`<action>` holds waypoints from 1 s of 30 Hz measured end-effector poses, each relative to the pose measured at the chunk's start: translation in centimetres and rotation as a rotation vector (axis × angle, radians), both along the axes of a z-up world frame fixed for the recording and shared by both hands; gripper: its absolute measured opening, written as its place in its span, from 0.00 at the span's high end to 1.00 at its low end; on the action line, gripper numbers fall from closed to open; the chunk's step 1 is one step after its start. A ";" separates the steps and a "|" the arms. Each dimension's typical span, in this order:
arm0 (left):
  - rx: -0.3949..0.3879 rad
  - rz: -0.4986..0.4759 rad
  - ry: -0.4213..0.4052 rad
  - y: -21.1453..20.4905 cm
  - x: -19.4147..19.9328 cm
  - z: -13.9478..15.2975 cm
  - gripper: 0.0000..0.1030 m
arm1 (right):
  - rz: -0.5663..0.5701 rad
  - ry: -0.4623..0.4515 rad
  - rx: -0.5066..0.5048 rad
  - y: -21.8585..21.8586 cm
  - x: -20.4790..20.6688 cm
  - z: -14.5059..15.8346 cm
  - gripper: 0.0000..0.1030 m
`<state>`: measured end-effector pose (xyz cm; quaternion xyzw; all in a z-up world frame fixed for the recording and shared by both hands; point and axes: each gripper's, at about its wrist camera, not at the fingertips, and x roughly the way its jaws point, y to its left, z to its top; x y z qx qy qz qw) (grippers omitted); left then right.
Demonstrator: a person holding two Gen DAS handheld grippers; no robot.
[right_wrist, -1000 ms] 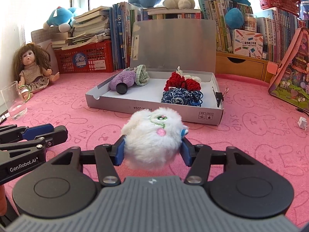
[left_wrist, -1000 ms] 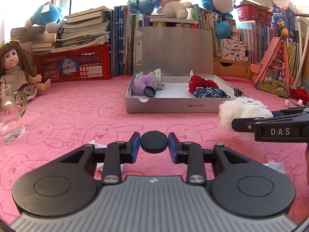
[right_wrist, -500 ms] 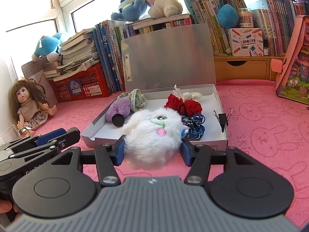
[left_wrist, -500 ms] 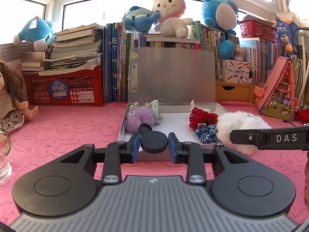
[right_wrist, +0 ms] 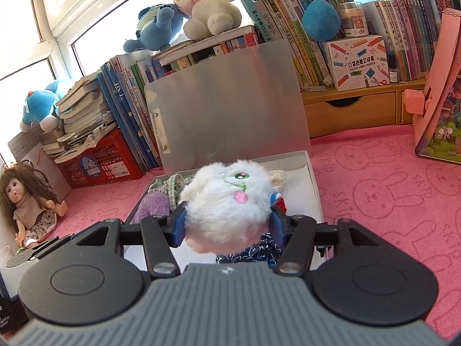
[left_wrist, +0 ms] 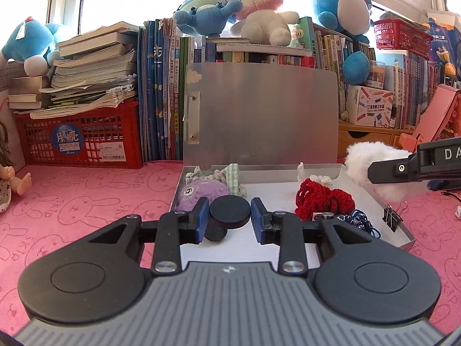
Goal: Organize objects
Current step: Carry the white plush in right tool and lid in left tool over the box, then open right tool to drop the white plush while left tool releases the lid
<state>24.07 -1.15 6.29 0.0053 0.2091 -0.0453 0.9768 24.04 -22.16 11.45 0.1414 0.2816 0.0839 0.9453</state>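
Black disc (left_wrist: 229, 212), flat and round, sits pinched edge-on between the blue pads of the left gripper (left_wrist: 229, 214), whose jaws are closed to the disc's width; it hangs above the near left part of the grey box (left_wrist: 402, 238), close over a second black disc (left_wrist: 215, 232) lying on the box floor beside the purple plush (left_wrist: 198, 193). Being round, it has no long axis to speak of; its flat face looks up and slightly toward the camera, so it should land flat if lowered level. To do this well, I would bring it down onto bare floor of the box, clear of the other disc's rim, and part the jaws only when it is nearly touching, or it may tip or roll.

White plush (right_wrist: 230, 207) is squeezed across its middle by the right gripper (right_wrist: 229, 225), jaws closed well into the fur. It hovers over the right half of the box, above the blue patterned bundle (right_wrist: 259, 252) and the red knit piece (left_wrist: 322, 200). Its embroidered face points up and back toward the camera, and its long axis runs roughly across the jaws. It would be best released low, into open floor behind those pieces, so it does not bounce out over the wall by the binder clip (left_wrist: 391, 218).

Beyond stands the upright lid (left_wrist: 259, 115), then books and toys.
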 end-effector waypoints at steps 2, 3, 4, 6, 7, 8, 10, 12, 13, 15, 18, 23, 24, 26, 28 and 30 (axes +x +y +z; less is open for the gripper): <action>0.010 0.002 0.013 -0.3 1.4 -0.2 0.64 | -0.016 0.008 -0.020 -0.2 1.1 0.1 0.42; 0.016 0.003 0.016 -0.4 2.0 -0.3 0.64 | -0.023 0.015 -0.025 -0.4 1.8 0.1 0.42; 0.021 0.003 0.018 -0.5 2.5 -0.3 0.64 | -0.029 0.024 -0.026 -0.6 2.4 0.1 0.42; 0.029 -0.001 0.022 -0.9 3.7 -0.5 0.64 | -0.050 0.040 -0.031 -0.9 3.7 0.0 0.42; 0.031 0.000 0.027 -1.0 4.2 -0.6 0.64 | -0.062 0.049 -0.038 -1.1 4.3 -0.2 0.42; 0.033 0.004 0.031 -1.2 4.8 -0.7 0.64 | -0.072 0.056 -0.047 -1.2 4.9 -0.3 0.42; 0.032 0.008 0.040 -1.3 5.6 -1.0 0.64 | -0.088 0.070 -0.071 -1.3 5.9 -0.8 0.42; 0.022 0.007 0.054 -1.5 6.2 -1.5 0.64 | -0.091 0.081 -0.091 -1.3 6.6 -1.3 0.42; 0.016 0.005 0.061 -1.6 6.5 -1.8 0.64 | -0.093 0.087 -0.098 -1.3 6.9 -1.5 0.42; 0.018 0.002 0.068 -1.7 6.9 -2.4 0.64 | -0.095 0.098 -0.101 -1.4 7.5 -2.0 0.42; 0.017 0.002 0.083 -1.9 7.4 -3.2 0.64 | -0.101 0.114 -0.098 -1.7 8.3 -2.6 0.42; 0.016 0.012 0.102 -1.7 8.0 -4.0 0.64 | -0.086 0.127 -0.080 -1.7 8.8 -3.6 0.41; 0.014 0.014 0.105 -1.7 8.0 -4.1 0.64 | -0.086 0.129 -0.082 -1.7 8.8 -3.7 0.40; 0.009 0.018 0.115 -1.5 8.1 -4.3 0.64 | -0.093 0.125 -0.085 -1.5 8.6 -3.8 0.38; 0.007 0.023 0.120 -1.3 8.0 -4.4 0.64 | -0.097 0.118 -0.081 -1.5 8.3 -3.7 0.32; 0.010 0.025 0.124 -1.3 7.9 -4.4 0.63 | -0.096 0.113 -0.080 -1.5 7.9 -3.6 0.26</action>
